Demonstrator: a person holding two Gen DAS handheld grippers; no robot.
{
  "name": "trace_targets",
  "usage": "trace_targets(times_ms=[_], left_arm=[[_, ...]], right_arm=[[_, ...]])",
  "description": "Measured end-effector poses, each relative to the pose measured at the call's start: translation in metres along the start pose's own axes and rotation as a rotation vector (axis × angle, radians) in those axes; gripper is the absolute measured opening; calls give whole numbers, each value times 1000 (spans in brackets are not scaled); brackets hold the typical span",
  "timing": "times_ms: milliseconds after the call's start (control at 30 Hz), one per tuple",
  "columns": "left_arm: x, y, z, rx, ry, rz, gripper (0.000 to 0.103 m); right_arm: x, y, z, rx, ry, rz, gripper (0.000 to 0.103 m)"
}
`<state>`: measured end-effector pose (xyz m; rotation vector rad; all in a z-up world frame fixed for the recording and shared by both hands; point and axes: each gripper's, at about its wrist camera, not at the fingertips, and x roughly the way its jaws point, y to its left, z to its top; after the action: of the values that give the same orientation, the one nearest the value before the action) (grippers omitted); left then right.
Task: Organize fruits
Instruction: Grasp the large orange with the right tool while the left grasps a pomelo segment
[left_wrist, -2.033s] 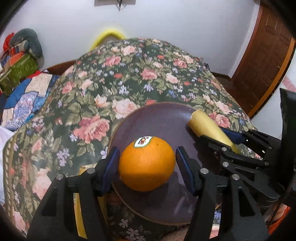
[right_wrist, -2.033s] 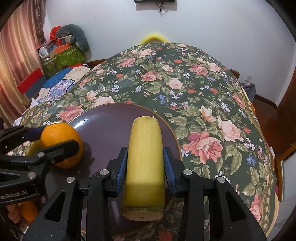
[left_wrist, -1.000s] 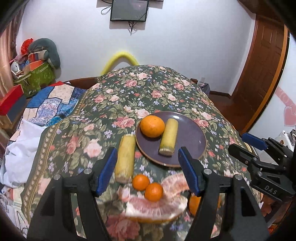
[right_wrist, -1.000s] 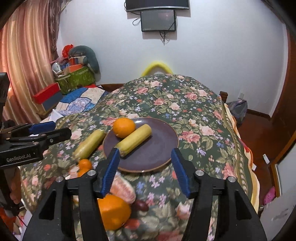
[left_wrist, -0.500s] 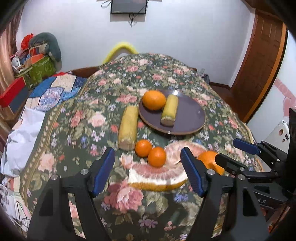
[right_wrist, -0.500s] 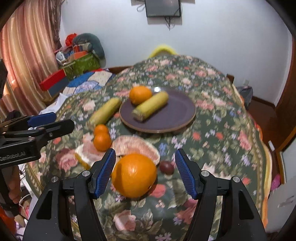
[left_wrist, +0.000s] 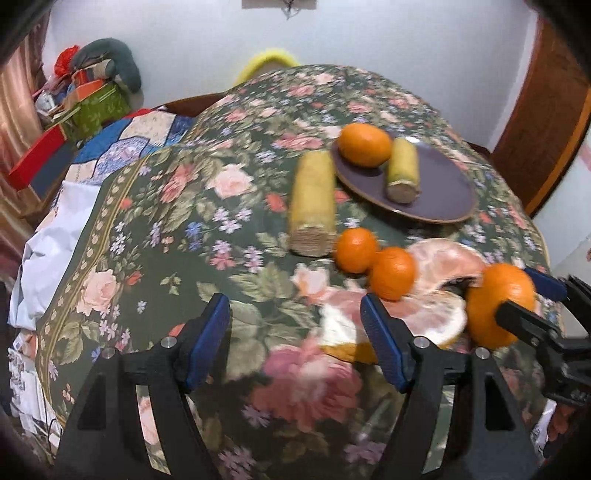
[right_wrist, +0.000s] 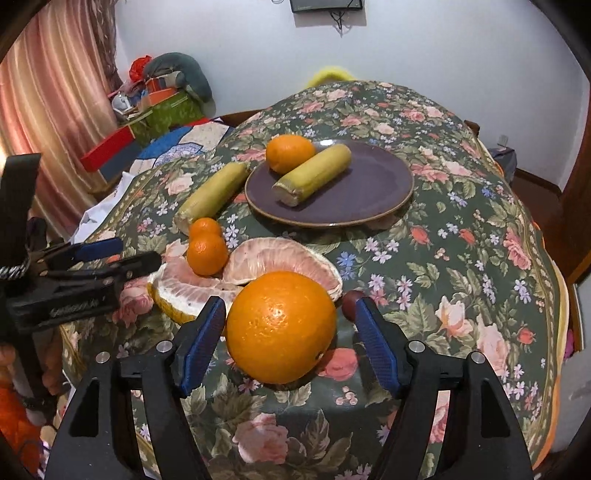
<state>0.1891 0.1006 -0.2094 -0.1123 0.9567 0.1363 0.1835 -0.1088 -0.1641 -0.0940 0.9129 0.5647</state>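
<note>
A purple plate (right_wrist: 373, 192) holds an orange (right_wrist: 290, 153) and a yellow-green cut stalk (right_wrist: 314, 179); it also shows in the left wrist view (left_wrist: 439, 195). A second stalk (right_wrist: 212, 194) lies left of the plate. Two small tangerines (right_wrist: 207, 243) rest against pomelo pieces (right_wrist: 280, 260). A large orange (right_wrist: 280, 326) sits between the open jaws of my right gripper (right_wrist: 290, 343), untouched. My left gripper (left_wrist: 295, 343) is open and empty above the cloth, left of the pomelo (left_wrist: 432, 317).
A floral cloth (right_wrist: 461, 240) covers the round table. A small dark fruit (right_wrist: 349, 297) lies right of the large orange. Boxes and bedding (right_wrist: 155, 110) are piled at the back left. A wooden door (left_wrist: 546, 110) is to the right.
Both grippers have let go of the orange and stalk on the plate and pulled back. The right gripper has moved down around the large orange. The left view has swung left.
</note>
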Motion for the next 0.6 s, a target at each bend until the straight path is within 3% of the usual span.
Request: trace_targets(times_ms=[200, 267, 367, 600], left_arm=[[14, 6, 0, 5, 17, 17, 75], [14, 6, 0, 2, 16, 17, 75], [13, 5, -2, 8, 14, 24, 75], [-3, -12, -21, 60, 27, -29, 75]], right_arm=[[16, 2, -5, -7, 36, 0, 69], [18, -2, -5, 7, 37, 27, 64], [15, -3, -5, 16, 32, 39, 63], [-2, -8, -7, 25, -4, 23, 62]])
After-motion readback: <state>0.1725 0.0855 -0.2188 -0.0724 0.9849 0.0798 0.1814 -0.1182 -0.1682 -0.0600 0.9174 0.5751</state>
